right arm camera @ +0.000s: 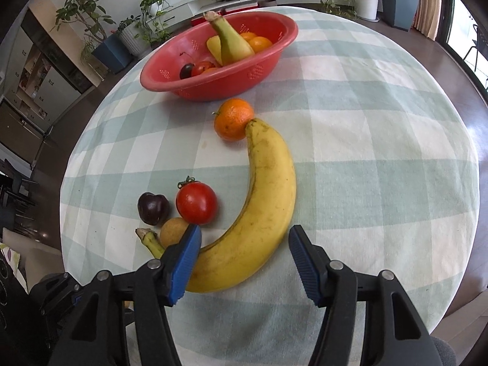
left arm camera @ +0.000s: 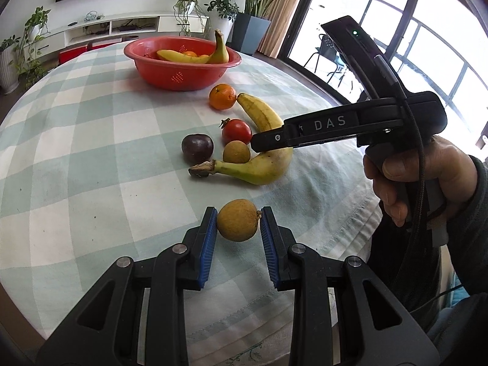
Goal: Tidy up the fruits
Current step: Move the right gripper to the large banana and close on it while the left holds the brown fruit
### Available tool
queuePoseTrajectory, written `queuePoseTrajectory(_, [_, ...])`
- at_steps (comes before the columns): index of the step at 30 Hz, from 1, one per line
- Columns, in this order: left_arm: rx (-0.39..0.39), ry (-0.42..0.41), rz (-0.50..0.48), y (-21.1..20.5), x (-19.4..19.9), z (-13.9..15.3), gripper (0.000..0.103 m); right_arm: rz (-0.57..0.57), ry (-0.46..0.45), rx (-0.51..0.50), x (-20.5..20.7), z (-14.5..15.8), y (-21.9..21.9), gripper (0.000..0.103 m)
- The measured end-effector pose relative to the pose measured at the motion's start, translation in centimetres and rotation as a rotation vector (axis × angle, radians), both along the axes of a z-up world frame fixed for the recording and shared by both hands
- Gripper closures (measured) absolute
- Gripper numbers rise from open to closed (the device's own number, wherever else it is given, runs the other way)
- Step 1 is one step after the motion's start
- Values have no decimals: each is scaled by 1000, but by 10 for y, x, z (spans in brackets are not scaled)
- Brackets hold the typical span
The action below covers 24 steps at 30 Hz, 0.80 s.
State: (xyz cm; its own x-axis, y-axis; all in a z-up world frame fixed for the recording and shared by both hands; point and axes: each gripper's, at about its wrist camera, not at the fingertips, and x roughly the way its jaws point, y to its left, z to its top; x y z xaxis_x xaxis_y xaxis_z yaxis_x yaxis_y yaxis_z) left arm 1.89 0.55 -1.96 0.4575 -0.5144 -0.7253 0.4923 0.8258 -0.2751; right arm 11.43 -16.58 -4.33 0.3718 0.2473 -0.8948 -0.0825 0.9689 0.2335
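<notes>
My left gripper (left arm camera: 239, 213) is shut on a small round tan fruit (left arm camera: 237, 221), held over the near part of the checked tablecloth. My right gripper (right arm camera: 244, 231) straddles the thick lower part of a yellow banana (right arm camera: 268, 183) lying on the cloth. Its left pad (right arm camera: 186, 262) sits against the banana's inner curve, while the right pad stands clear of the peel. The left wrist view shows that gripper (left arm camera: 259, 141) from the side, low over the banana (left arm camera: 262, 116). Farther back, a red bowl (right arm camera: 213, 88) holds bananas, oranges and small fruits.
Beside the banana lie an orange (right arm camera: 233, 123) touching its tip, a red tomato (right arm camera: 196, 202), a dark plum (right arm camera: 152, 209) and a second tan fruit (right arm camera: 174, 231). A person's hand (left arm camera: 427, 170) grips the right tool's handle. The round table's edge (right arm camera: 475, 183) drops to a dark floor.
</notes>
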Motion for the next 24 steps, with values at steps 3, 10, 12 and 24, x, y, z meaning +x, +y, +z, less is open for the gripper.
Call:
queuePoseTrajectory(3, [-16, -1, 2, 3, 0, 0, 76, 66, 21, -48, 2, 4, 2, 43])
queuePoseTrajectory(10, [-38, -9, 2, 5, -1, 2, 76, 158, 83, -224, 9, 10, 1, 50])
queuePoseTrajectory(12, [-39, -9, 0, 4, -1, 1, 76, 183, 90, -249, 8, 7, 6, 50])
queuePoseTrajectory(24, [-48, -10, 6, 7, 1, 1, 76, 202, 99, -280, 14, -3, 15, 54])
